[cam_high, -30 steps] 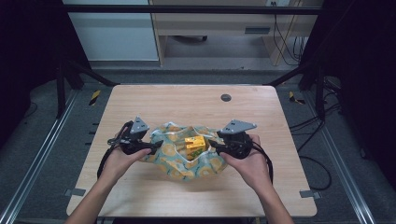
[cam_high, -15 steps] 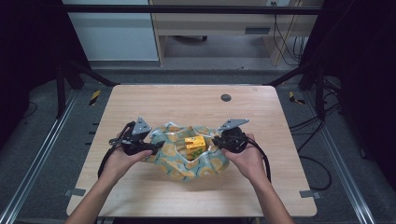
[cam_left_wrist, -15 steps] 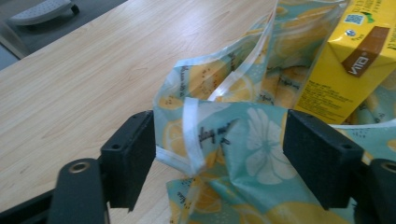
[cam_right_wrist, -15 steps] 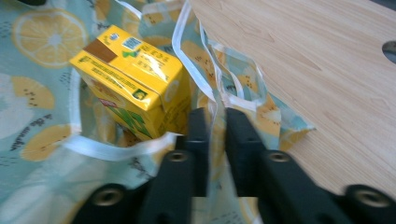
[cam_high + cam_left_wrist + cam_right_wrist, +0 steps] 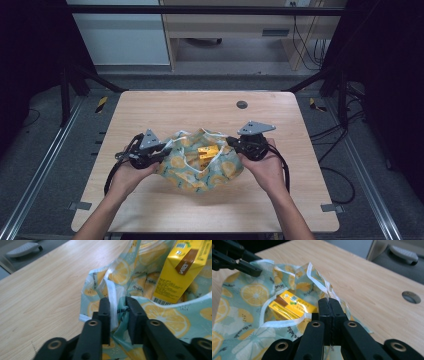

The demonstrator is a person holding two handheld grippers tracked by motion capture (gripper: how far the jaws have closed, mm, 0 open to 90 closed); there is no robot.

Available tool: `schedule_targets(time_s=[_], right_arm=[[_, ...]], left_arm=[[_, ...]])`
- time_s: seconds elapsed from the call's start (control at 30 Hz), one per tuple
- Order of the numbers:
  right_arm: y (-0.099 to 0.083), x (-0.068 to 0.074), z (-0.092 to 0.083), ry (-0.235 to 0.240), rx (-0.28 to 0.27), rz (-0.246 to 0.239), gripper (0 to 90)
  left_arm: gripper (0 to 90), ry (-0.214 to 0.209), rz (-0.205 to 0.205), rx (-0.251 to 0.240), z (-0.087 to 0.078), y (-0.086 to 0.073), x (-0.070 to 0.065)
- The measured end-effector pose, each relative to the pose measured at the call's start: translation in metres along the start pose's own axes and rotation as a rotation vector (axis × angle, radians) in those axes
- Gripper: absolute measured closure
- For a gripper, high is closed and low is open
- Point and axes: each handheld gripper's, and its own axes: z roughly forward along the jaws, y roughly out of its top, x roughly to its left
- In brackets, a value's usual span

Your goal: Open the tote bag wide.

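A teal cloth bag (image 5: 200, 172) printed with lemon slices lies on the wooden table (image 5: 200, 110), its mouth open upward. A yellow drink carton (image 5: 206, 151) lies inside it. My left gripper (image 5: 161, 152) is at the bag's left rim. In the left gripper view its jaws have just been closing, and the left gripper (image 5: 117, 300) now pinches bunched fabric and a white handle strip, with the carton (image 5: 180, 267) just beyond. My right gripper (image 5: 231, 143) is at the right rim. In the right gripper view the right gripper (image 5: 328, 300) is shut on the white-edged rim, beside the carton (image 5: 292, 306).
A round dark hole (image 5: 242, 104) sits in the tabletop behind the bag. Black cables loop back from both grippers along the forearms. Metal frame rails run along both sides of the table. A chair base (image 5: 404, 251) stands on the floor beyond the table's edge.
Both grippers have closed onto the bag's rims. The right hand has shifted slightly, and the bag's mouth is drawn a little wider between the two hands.
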Motion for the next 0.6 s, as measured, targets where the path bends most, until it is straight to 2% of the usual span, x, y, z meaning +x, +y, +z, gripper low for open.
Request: schedule_targets(time_s=[0.17,0.27,0.4,0.6], right_arm=[[0.004,0.003,-0.014,0.006,-0.049,-0.004,89.9],[0.000,0.011,-0.029,0.014,-0.082,-0.016,89.9],[-0.007,0.017,-0.039,0.018,-0.094,-0.034,89.9],[-0.028,0.026,-0.057,0.022,-0.113,-0.044,89.9]], left_arm=[[82.7,0.008,-0.039,-0.074,-0.017,-0.006,0.001],[84.0,0.014,-0.046,-0.101,-0.027,-0.012,0.000],[84.7,0.014,-0.053,-0.121,-0.039,-0.022,-0.003],[85.6,0.018,-0.060,-0.136,-0.048,-0.034,-0.007]])
